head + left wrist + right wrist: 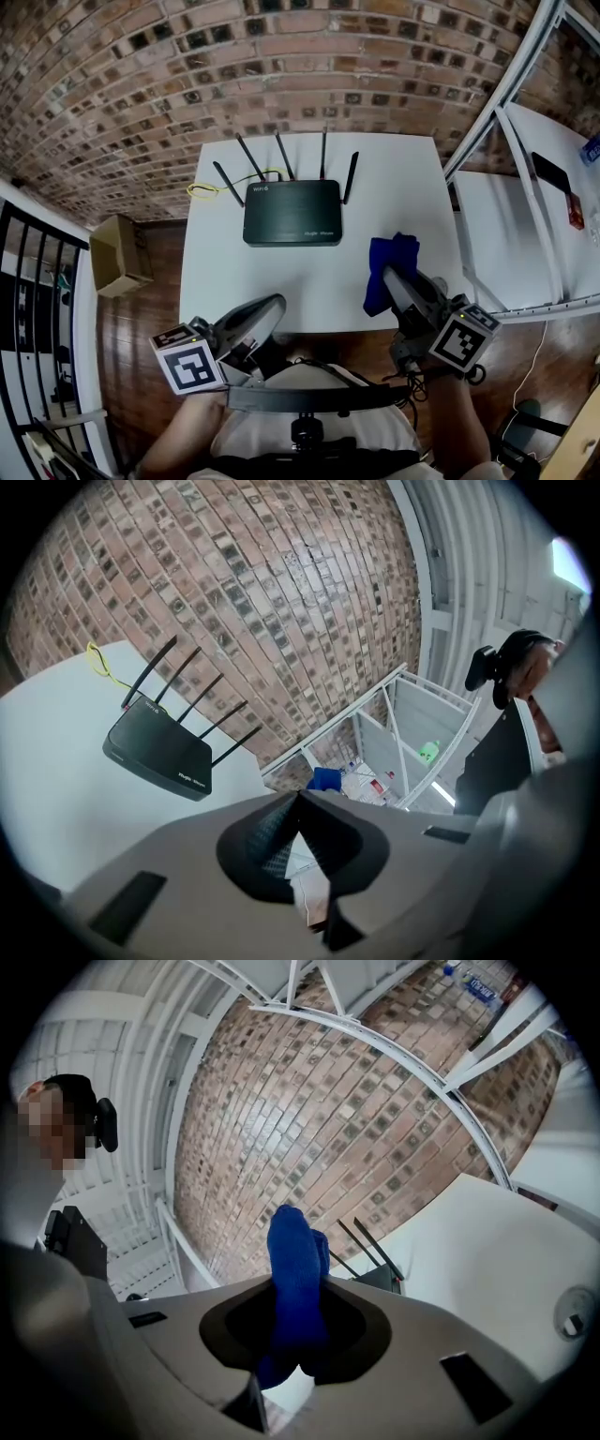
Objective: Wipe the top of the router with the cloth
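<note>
The right gripper pinches the blue cloth in its jaws near the router — left gripper jaws pressed together.

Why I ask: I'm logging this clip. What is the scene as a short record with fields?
router: black, antennas up, on white table, far part, top bare
cloth: blue, bunched, apart from router
right claw: shut on cloth, over table's near right
left claw: shut, empty, by table's near edge
cable: yellow, behind router's left side
wiping: not yet begun
</note>
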The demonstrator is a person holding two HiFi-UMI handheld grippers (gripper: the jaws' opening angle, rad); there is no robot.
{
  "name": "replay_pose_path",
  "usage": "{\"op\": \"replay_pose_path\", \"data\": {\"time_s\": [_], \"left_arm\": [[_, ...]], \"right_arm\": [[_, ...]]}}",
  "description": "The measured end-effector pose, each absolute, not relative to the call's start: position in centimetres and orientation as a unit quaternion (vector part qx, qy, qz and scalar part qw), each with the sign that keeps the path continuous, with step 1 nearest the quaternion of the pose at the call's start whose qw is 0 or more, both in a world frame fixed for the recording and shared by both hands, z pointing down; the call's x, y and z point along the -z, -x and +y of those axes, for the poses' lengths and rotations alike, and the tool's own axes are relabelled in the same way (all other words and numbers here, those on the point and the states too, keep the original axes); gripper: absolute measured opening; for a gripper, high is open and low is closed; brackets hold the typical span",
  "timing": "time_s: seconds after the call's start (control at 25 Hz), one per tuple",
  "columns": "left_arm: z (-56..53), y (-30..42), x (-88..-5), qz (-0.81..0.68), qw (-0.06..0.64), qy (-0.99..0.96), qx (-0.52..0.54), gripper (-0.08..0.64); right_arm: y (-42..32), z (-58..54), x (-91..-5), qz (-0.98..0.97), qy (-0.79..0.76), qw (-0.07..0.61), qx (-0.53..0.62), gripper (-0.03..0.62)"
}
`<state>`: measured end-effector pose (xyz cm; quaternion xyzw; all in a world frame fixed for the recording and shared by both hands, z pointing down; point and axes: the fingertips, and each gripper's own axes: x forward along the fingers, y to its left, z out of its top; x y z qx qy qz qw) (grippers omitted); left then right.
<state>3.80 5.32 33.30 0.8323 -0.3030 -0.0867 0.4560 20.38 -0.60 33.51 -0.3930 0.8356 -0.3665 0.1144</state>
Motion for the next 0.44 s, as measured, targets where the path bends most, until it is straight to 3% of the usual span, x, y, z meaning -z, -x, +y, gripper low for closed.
{"op": "replay_pose_path", "data": {"time_s": [0.44], "left_arm": [[6.4, -3.5, -33.7, -0.301, 0.461, -0.831, 0.074, 0.011]], "right_arm": [[-19.7, 0.5, -33.7, 0.838, 0.391, 0.108, 0.365, 0.105]]}}
